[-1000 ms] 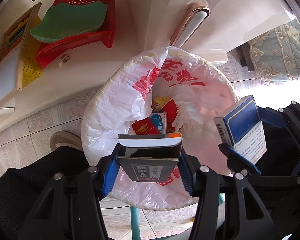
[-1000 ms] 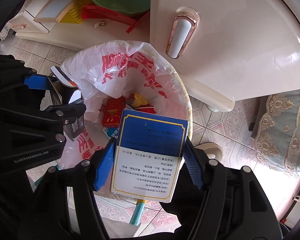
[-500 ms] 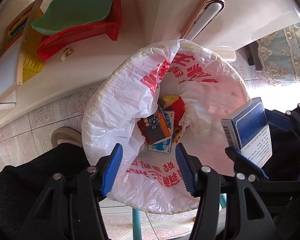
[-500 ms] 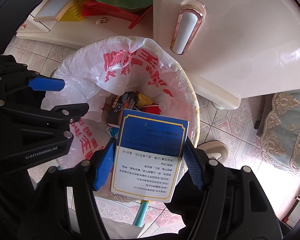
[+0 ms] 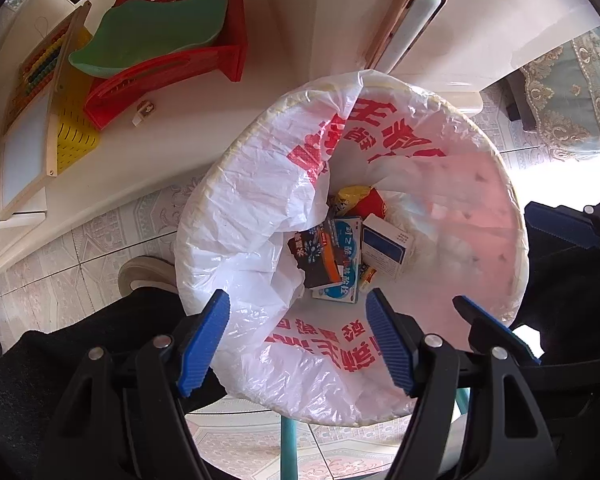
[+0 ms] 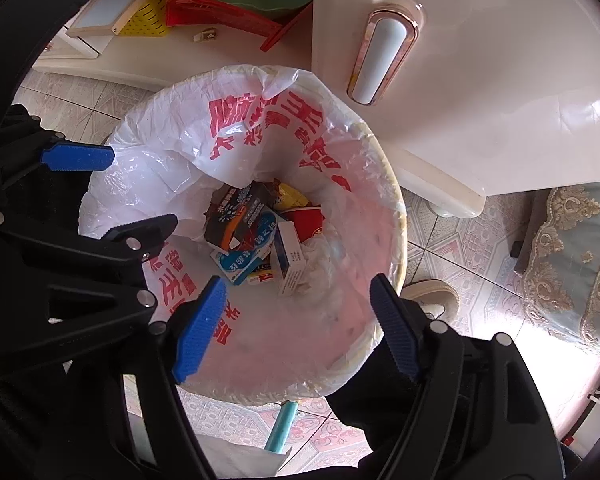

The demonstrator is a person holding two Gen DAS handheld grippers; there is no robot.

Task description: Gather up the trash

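At the bottom of the bin lies the blue-and-white box (image 5: 384, 246), a flat carton with a dark blue panel, a white band of small print and a white side. In the left wrist view it sits right of centre among the trash, its long axis running from upper left to lower right; in the right wrist view (image 6: 290, 260) it stands on edge, tilted, long axis nearly vertical in the frame. Just left of it lie a dark box with an orange edge (image 5: 314, 256) and a light blue-and-white carton (image 5: 342, 276), overlapping; a red and yellow wrapper (image 5: 364, 200) shows above them. The print on all of these is too small to read, and how far each is buried under the others is hard to tell.

The trash rests in a round pale waste bin (image 5: 518, 264) lined with a white plastic bag (image 5: 244, 208) printed with red characters; folds of the bag cover the pile's left side.

The left hand-held gripper (image 5: 298, 336) points down over the bin; its jaws have just been opening and nothing is between them. The right hand-held gripper (image 6: 296, 324) is likewise released, its jaws having just spread, empty above the bin.

Beyond the bin are a tiled floor (image 5: 100, 248), a cream cabinet with a long handle (image 6: 384, 60) and a red basket (image 5: 188, 60) holding a green dish (image 5: 152, 36).
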